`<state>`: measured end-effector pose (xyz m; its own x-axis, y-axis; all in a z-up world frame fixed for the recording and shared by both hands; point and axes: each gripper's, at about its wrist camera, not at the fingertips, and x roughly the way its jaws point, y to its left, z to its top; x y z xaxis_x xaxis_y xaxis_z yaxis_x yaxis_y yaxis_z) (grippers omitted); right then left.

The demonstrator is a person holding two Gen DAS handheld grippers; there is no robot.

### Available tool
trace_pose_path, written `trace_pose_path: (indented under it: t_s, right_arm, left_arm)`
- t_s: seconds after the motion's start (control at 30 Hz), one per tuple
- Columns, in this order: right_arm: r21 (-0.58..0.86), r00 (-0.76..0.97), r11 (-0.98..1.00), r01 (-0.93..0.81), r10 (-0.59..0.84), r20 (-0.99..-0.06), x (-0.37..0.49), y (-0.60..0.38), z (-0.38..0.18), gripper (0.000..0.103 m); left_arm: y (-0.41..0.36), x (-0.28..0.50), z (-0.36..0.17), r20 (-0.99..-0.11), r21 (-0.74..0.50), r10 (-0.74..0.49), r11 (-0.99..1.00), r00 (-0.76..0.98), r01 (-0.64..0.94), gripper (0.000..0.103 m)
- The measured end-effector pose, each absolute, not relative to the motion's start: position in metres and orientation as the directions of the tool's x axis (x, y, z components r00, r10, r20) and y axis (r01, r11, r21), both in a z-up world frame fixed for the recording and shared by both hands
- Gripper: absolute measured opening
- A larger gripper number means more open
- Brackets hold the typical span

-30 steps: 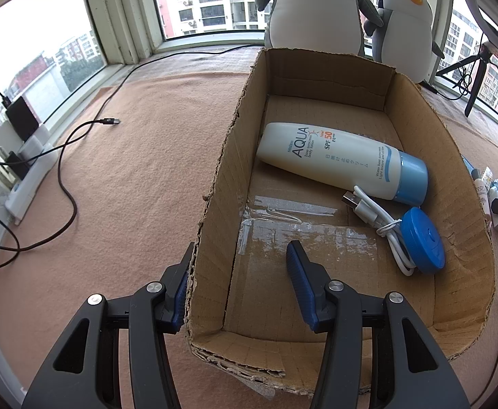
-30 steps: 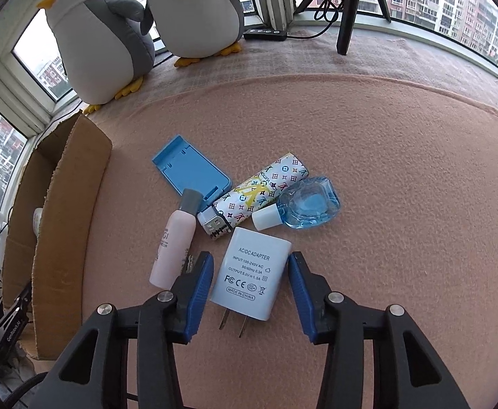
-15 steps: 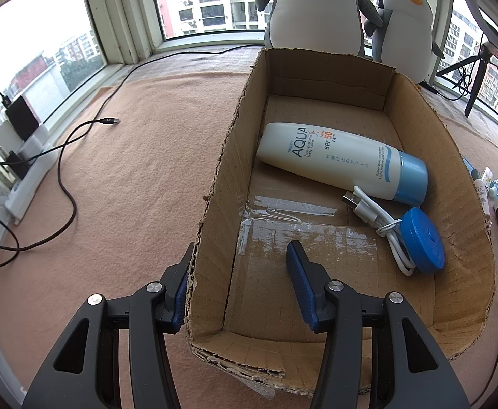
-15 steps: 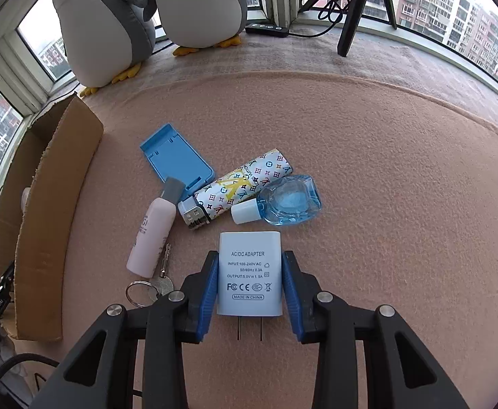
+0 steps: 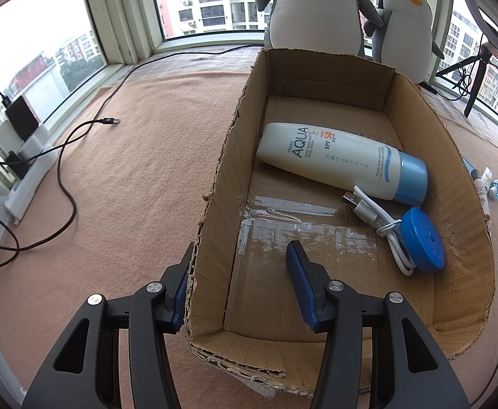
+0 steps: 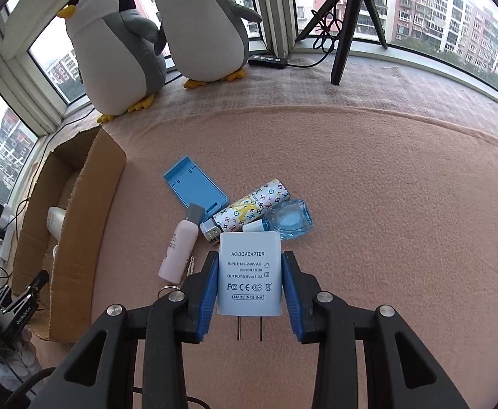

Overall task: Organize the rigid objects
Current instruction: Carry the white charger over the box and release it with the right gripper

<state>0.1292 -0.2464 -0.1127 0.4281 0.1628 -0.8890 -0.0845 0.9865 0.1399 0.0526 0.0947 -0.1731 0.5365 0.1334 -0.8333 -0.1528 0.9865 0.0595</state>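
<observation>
right gripper [image 6: 249,283] clamps white AC/DC adapter [image 6: 249,272] | pink bottle [image 6: 179,252], patterned tube [image 6: 252,209] crowd above | left gripper [image 5: 242,286] pinches brown cardboard box wall [image 5: 211,238]

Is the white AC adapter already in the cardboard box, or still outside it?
Outside. The adapter sits clamped in the right gripper, beside the cardboard box.

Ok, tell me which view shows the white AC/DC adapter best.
The right wrist view. There the AC/DC adapter fills the centre, label readable and prongs visible, clamped between the right gripper fingers. The left wrist view shows at most a small dark-looking block at its right edge, too small to identify; it mostly frames the cardboard box.
</observation>
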Motion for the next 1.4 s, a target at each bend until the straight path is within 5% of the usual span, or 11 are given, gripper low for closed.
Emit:
trace_pose_path:
  t_s: [0.63, 1.4]
  right_arm:
    - [0.086, 0.470, 0.910, -0.406, 0.289, -0.834, 0.170, -0.084, -0.081, 0.032]
    - [0.055, 0.427, 0.886, -0.460, 0.275, -0.862, 0.200, -0.033, -0.113, 0.032]
  left_arm:
    - [0.093, 0.054, -0.173, -0.833, 0.055, 0.132, 0.986, 0.538, -0.156, 0.050]
    - [0.094, 0.053, -0.173, -0.832, 0.055, 0.132, 0.986, 0.539, -0.156, 0.050]
